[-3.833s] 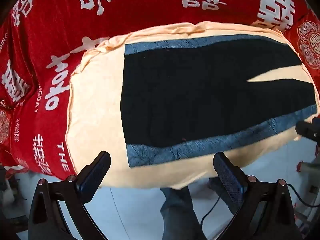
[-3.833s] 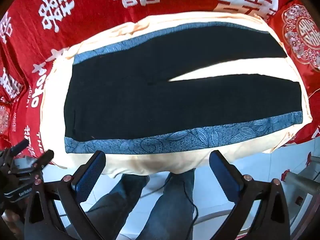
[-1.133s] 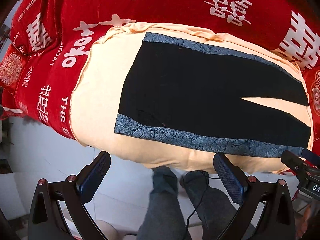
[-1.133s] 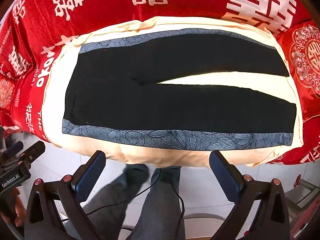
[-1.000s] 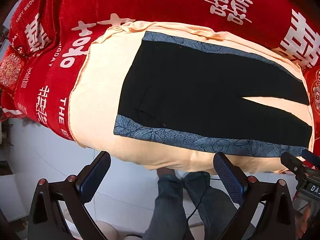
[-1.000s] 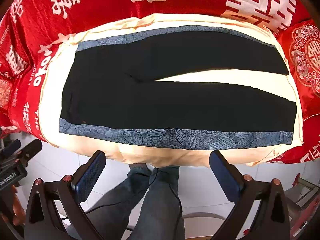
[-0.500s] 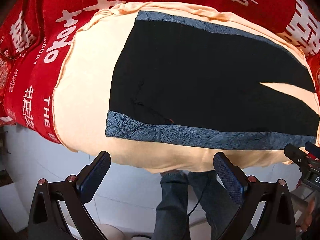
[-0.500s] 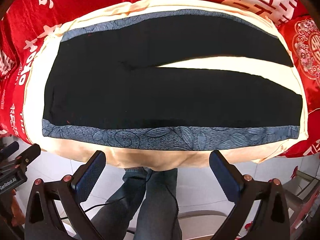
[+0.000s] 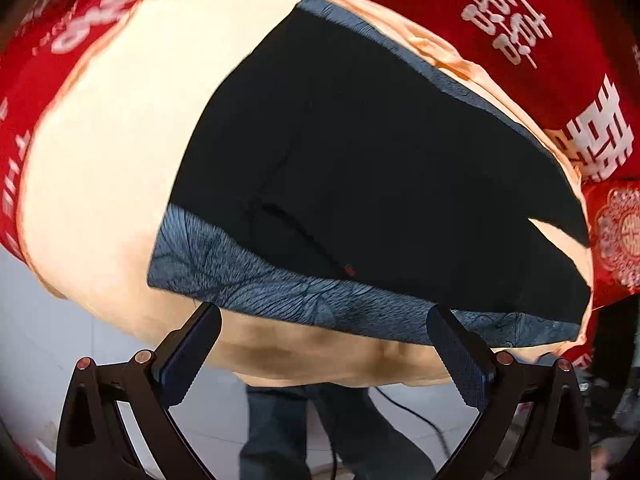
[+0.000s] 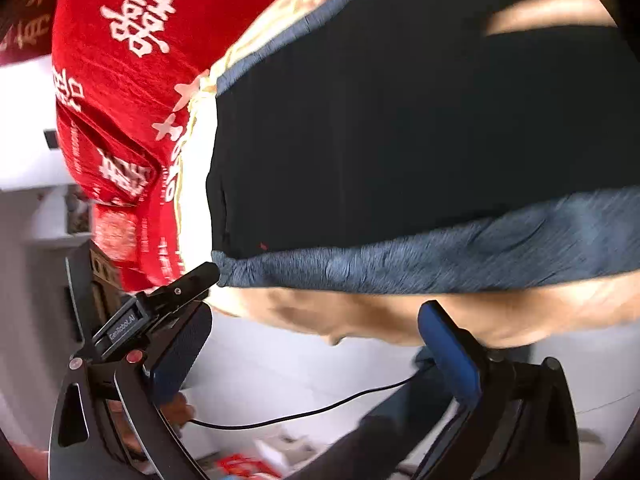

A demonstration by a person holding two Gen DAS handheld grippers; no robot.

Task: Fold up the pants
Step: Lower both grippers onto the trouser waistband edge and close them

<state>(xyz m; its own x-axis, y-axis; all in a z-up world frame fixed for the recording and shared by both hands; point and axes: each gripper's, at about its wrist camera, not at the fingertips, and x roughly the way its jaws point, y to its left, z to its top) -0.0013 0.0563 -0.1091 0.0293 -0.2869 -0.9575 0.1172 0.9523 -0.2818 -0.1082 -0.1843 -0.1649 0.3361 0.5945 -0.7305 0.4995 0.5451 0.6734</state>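
Left wrist view: black pants [image 9: 380, 168] w/ blue patterned side stripe [image 9: 280, 284] lie flat on a peach sheet [image 9: 100, 168] over a red bedspread [image 9: 500, 4]; waist end at left, legs run off to the right.
Left hand-held gripper [image 9: 320, 344]: jaws spread wide, holding nothing; fingertips just at the near stripe edge by the waist corner.
Right wrist view: right hand-held gripper [image 10: 320, 336] also spread wide, empty, near the stripe [image 10: 400, 268] and just off the near sheet edge.
Other gripper seen here: left unit's tip [image 10: 200, 276] sits right at the waist corner; contact cannot be told.
Step (est.): approach to pinch the near long edge, prob. to fold leg over leg.
Risks: jaws may catch sheet along w/ pants, dragging both; single-layer pinch would leave the lower layer behind; uneven lift could skew the fold.
Hidden/unclear: leg hems cut off; right view motion-blurred; fabric layers at the edge not distinguishable.
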